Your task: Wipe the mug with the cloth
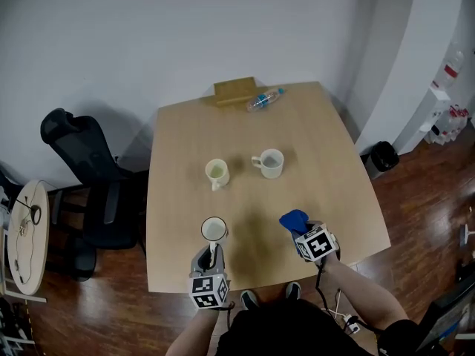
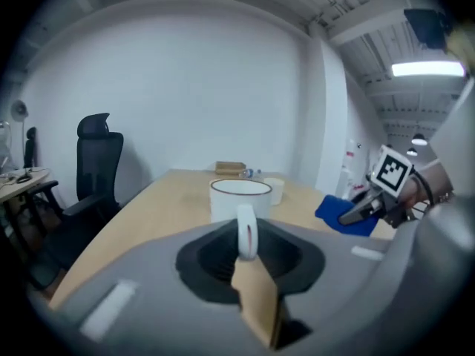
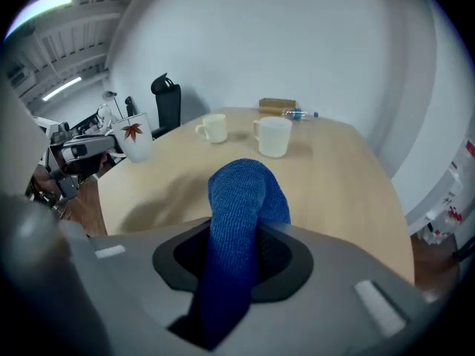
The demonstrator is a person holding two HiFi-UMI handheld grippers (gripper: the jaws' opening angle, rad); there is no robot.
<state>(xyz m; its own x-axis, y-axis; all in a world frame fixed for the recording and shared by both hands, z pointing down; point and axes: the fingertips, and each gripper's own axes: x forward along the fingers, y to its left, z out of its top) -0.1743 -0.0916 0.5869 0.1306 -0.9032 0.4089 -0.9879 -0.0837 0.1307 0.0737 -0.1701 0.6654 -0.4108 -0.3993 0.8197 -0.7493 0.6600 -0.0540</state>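
My head view looks steeply down on the whole table (image 1: pixel 319 199) from its near edge. Both gripper views ride low behind their jaws, facing across it — sharing the far white mug (image 3: pixel 274 136); the right one also catches the left gripper (image 3: pixel 111 145).

Mug (image 1: pixel 214 229) left of cloth (image 1: pixel 294 219); behind them on the table (image 1: pixel 312 132) two cups (image 1: pixel 270 163), bottle (image 1: pixel 263 99), box (image 1: pixel 234 90).

White mug (image 1: pixel 214 230): dark rim, red leaf print on one side. Upright, mouth up, at 7 o'clock on the desk (image 1: pixel 326 162) by its near edge. The handle points to 6 o'clock and is clamped in the fingers of the left gripper (image 1: pixel 214 254).

Blue cloth (image 1: pixel 294 219): knit-textured, bunched. Pinched in the fingers of the right gripper (image 1: pixel 300 232), with the free end jutting toward 11 o'clock. It sits at 5 o'clock over the desk, apart from the mug, at the mug's 3 o'clock.
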